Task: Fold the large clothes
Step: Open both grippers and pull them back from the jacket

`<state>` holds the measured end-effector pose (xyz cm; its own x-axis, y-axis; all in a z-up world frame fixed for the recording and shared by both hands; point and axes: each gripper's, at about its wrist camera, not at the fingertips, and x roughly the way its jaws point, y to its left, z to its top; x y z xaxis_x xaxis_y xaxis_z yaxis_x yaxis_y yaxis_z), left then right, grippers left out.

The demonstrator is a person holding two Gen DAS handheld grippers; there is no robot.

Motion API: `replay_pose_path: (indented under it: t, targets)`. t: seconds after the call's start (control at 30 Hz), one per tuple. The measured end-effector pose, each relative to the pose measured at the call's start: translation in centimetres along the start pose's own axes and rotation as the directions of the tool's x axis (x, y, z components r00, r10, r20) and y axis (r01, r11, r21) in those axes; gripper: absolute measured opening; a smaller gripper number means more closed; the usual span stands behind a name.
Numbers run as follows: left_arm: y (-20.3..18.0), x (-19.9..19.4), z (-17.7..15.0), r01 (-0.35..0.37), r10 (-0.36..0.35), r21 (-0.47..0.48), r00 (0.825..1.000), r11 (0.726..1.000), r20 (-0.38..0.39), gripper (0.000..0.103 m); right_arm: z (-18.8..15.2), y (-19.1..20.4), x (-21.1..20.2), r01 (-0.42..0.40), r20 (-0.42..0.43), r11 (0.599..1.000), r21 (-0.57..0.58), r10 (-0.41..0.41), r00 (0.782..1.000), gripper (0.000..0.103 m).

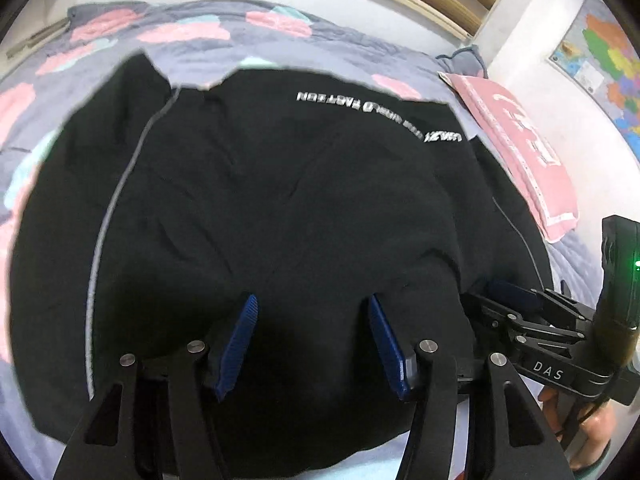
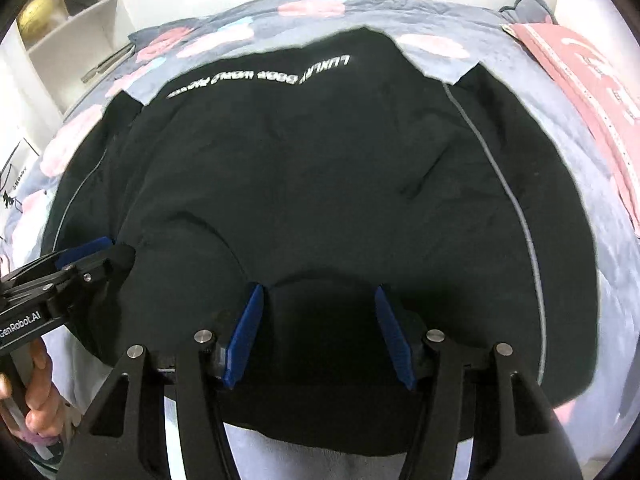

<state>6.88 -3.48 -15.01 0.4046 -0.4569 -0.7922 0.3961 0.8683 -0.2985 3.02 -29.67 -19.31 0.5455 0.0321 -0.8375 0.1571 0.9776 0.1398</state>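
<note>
A bed fills the room ahead of me, covered by a grey-blue quilt (image 1: 248, 46) with pink and mint patches, a pale wall and wooden blind behind it, a pink pillow (image 1: 520, 148) off to the right. Spread across the quilt lies the black garment (image 1: 280, 200), its line of white lettering (image 1: 378, 114) at the far end and upside down to me, so it runs lengthwise away from me. A thin grey piping line (image 2: 516, 216) curves down each side. My left gripper (image 1: 312, 344) has its blue pads apart over the near hem, nothing pinched between them. My right gripper (image 2: 322, 336) also stands apart, with a raised hump of black cloth between its pads; I cannot tell whether they press it.
</note>
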Motion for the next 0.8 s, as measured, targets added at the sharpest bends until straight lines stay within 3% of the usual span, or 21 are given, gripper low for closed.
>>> replay_pose_path:
  t: [0.17,0.23,0.33,0.4,0.53,0.6,0.7,0.77,0.8]
  targets:
    - [-1.6,-5.7,0.2,-0.104,0.094,0.067,0.986,0.992,0.138,0.059,0.3,0.0,-5.0,0.054,0.114,0.999,-0.003,-0.053,0.992,0.063]
    - [-2.0,-8.7,0.5,-0.164,0.150,0.060,0.969,0.985,0.197,0.067,0.6,0.2,-8.0,0.079,0.187,0.997,-0.004,-0.076,0.979,0.071]
    - [-3.2,-12.5,1.0,-0.220,0.185,0.096,0.940,0.971,0.285,0.069,1.3,1.0,-12.9,0.101,0.284,0.995,-0.006,-0.095,0.954,0.084]
    - [-4.3,-15.5,1.3,-0.243,0.189,0.112,0.915,0.964,0.356,0.069,1.8,1.8,-15.3,0.099,0.329,0.995,-0.019,-0.088,0.940,0.086]
    - [-6.2,-19.8,1.6,-0.254,0.165,0.154,0.885,0.955,0.436,0.070,3.7,3.9,-19.7,0.083,0.387,0.995,-0.062,-0.053,0.921,0.086]
    - [-7.2,-21.7,1.9,-0.277,0.169,0.168,0.865,0.946,0.472,0.070,4.2,4.7,-22.2,0.103,0.434,0.992,-0.070,-0.063,0.898,0.088]
    - [-8.3,-24.6,2.1,-0.318,0.184,0.176,0.830,0.932,0.527,0.070,4.0,5.7,-24.9,0.114,0.504,0.991,-0.064,-0.067,0.861,0.098]
    - [-8.9,-25.9,1.9,-0.317,0.176,0.174,0.818,0.932,0.548,0.071,3.3,6.3,-25.7,0.119,0.523,0.991,-0.064,-0.068,0.849,0.101]
    - [-9.2,-26.2,1.7,-0.310,0.167,0.179,0.819,0.934,0.548,0.079,2.9,6.5,-25.7,0.120,0.523,0.990,-0.067,-0.068,0.850,0.101]
